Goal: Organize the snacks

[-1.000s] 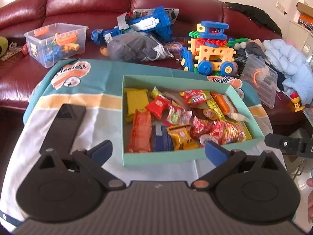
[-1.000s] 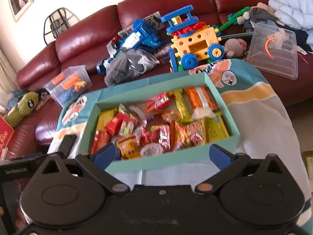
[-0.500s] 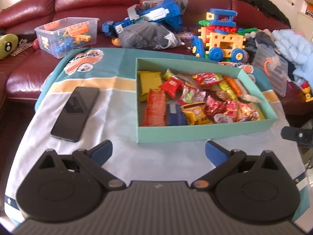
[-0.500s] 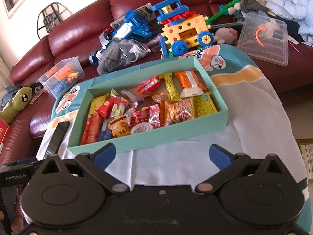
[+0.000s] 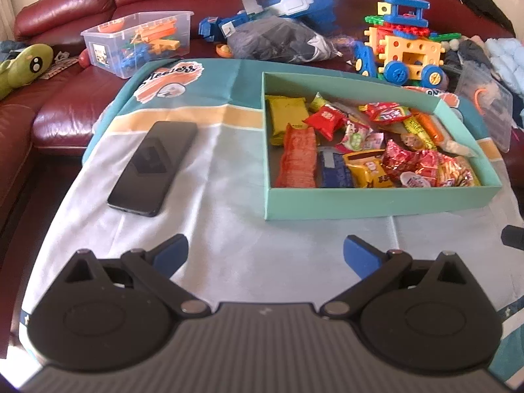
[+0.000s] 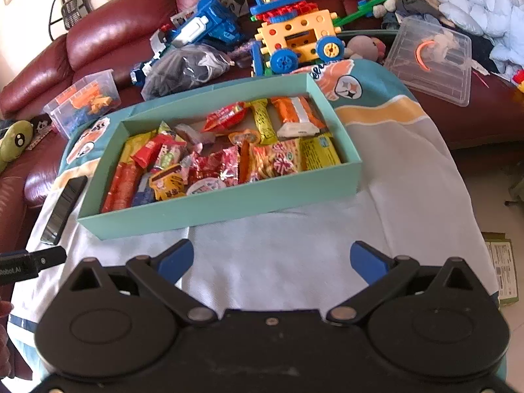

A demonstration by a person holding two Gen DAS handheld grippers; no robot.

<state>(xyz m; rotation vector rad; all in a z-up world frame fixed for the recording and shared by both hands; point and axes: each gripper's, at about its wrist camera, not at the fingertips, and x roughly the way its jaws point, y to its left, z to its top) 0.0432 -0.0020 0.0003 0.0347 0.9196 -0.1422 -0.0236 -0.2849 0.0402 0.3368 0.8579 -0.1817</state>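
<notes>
Snacks (image 5: 366, 144) fill the teal box (image 5: 376, 201) on the cloth (image 5: 229, 229), phone (image 5: 154, 167) lying left of it; left gripper (image 5: 265, 252) and right gripper (image 6: 271, 258) both hang near, released, empty

"RobotAI" on the left gripper (image 6: 31, 263)

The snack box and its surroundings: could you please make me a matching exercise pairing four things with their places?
Things:
1. phone
2. orange cracker pack
3. toy truck
4. clear toy bin

Places:
A. on the sofa, behind the snack box
B. inside the box, by its left wall
C. flat on the cloth, left of the box
D. on the sofa, beyond the cloth's far left corner

Pairs: 1-C, 2-B, 3-A, 4-D
</notes>
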